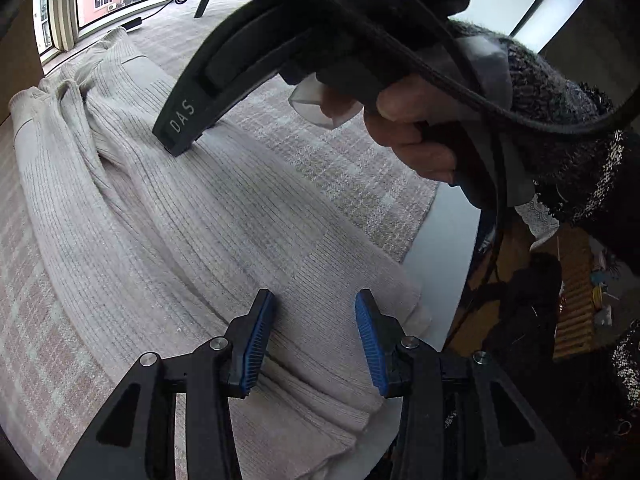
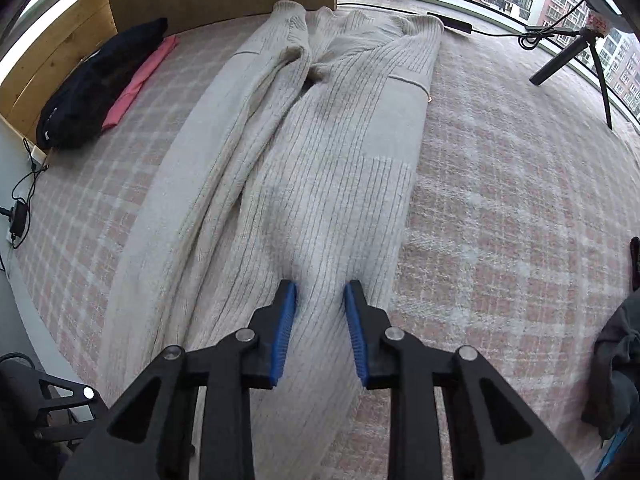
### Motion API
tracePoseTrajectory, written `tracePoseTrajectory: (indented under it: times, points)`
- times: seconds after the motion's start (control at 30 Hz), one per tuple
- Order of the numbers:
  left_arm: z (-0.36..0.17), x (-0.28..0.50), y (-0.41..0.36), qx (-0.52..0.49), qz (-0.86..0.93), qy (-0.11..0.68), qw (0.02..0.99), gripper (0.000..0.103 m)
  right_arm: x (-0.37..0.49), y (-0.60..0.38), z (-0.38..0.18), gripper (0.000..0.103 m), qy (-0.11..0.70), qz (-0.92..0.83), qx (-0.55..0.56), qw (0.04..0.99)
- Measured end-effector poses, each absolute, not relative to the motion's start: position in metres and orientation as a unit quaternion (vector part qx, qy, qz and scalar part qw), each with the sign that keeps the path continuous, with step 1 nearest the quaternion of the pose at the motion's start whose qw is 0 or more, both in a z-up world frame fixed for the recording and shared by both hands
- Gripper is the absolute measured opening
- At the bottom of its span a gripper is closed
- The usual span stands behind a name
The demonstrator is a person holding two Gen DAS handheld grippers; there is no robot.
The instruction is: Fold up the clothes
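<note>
Two wrist views of a long cream ribbed-knit cardigan lying lengthwise on a pink-and-white checked cover, already narrowed into a long strip with one sleeve laid along the body. Its far end, with a plain patch pocket, reaches toward the window; the near end lies under both tools.

Right gripper: blue pads stand apart with a ridge of knit rising between them; they do not appear to press it. In the left wrist view the same tool has its tip resting on the fabric, held by a hand.

Left gripper: jaws apart over the hem corner near the cover's edge, nothing held between them.

Handling, as judged: the knit looks thick, soft and fairly heavy for a garment (loose ribbing tends to stretch and sag under its own weight), so a single pinch would likely drag one layer and leave the rest behind. The surface seems grippy, not slippery, and not fragile. The sensible hold is at the two corners of the near hem, each pinch deep enough to catch every layer, lifting evenly so the strip folds toward the far end without skewing.

A dark garment and a pink one lie folded at the far left.
</note>
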State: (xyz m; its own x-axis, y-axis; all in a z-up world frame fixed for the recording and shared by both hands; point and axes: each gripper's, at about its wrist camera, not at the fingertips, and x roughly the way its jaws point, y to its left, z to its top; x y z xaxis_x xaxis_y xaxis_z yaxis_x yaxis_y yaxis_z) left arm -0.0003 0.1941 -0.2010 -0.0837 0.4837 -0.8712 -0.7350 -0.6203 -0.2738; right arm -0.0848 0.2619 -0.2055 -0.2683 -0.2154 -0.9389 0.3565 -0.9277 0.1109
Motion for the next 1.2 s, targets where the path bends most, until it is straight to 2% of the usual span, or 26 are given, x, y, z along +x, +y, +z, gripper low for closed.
tracePoseTrajectory:
  times: [0.07,0.2,0.37,0.4,0.43,0.47,0.5,0.7,0.83,0.87,0.9,0.97,1.0,1.07,1.17,1.2]
  points:
    - [-0.198,0.003,0.196,-0.532,0.726,0.118,0.418,0.04,-0.088,0.27,-0.195,0.02,0.045,-0.79,0.583,0.183]
    - [-0.173,-0.001,0.173,-0.521,0.754,0.097,0.389,0.04,-0.121,0.264,-0.169,0.02,0.023,-0.816,0.533,0.221]
    - [-0.185,-0.023,0.155,-0.547,0.768,0.082,0.324,0.04,-0.216,0.247,-0.193,0.02,-0.013,-0.819,0.532,0.214]
    - [-0.189,-0.025,0.156,-0.551,0.767,0.081,0.319,0.04,-0.232,0.239,-0.2,0.02,-0.003,-0.812,0.544,0.213]
    - [-0.193,-0.026,0.157,-0.554,0.766,0.081,0.316,0.04,-0.24,0.234,-0.207,0.013,0.025,-0.805,0.557,0.204]
    - [-0.196,-0.026,0.158,-0.556,0.766,0.081,0.313,0.04,-0.242,0.235,-0.209,0.013,0.041,-0.804,0.559,0.2]
    - [-0.199,-0.027,0.16,-0.558,0.765,0.081,0.311,0.04,-0.242,0.239,-0.208,0.01,0.049,-0.805,0.556,0.201]
    - [-0.19,-0.028,0.15,-0.551,0.78,0.055,0.291,0.04,-0.232,0.236,-0.19,0.01,0.079,-0.809,0.541,0.216]
    - [-0.198,-0.034,0.142,-0.546,0.783,0.041,0.295,0.04,-0.202,0.242,-0.184,0.012,0.028,-0.796,0.541,0.27]
    - [-0.201,-0.034,0.145,-0.545,0.781,0.044,0.302,0.04,-0.198,0.241,-0.193,0.012,0.045,-0.791,0.55,0.264]
    - [-0.205,-0.035,0.149,-0.544,0.779,0.047,0.309,0.044,-0.196,0.241,-0.204,0.012,0.081,-0.792,0.558,0.236]
    - [-0.207,-0.033,0.155,-0.544,0.773,0.062,0.32,0.052,-0.192,0.251,-0.205,0.011,0.086,-0.8,0.557,0.204]
    - [-0.204,-0.03,0.157,-0.546,0.77,0.078,0.321,0.05,-0.19,0.257,-0.202,0.012,0.081,-0.805,0.556,0.192]
    - [-0.193,-0.025,0.148,-0.547,0.766,0.066,0.331,0.046,-0.173,0.256,-0.186,0.014,0.054,-0.819,0.53,0.215]
    - [-0.181,-0.014,0.124,-0.545,0.771,0.054,0.325,0.046,-0.147,0.226,-0.179,0.014,0.005,-0.803,0.515,0.3]
    - [-0.18,-0.012,0.12,-0.547,0.771,0.056,0.321,0.046,-0.14,0.213,-0.184,0.014,0.01,-0.794,0.52,0.313]
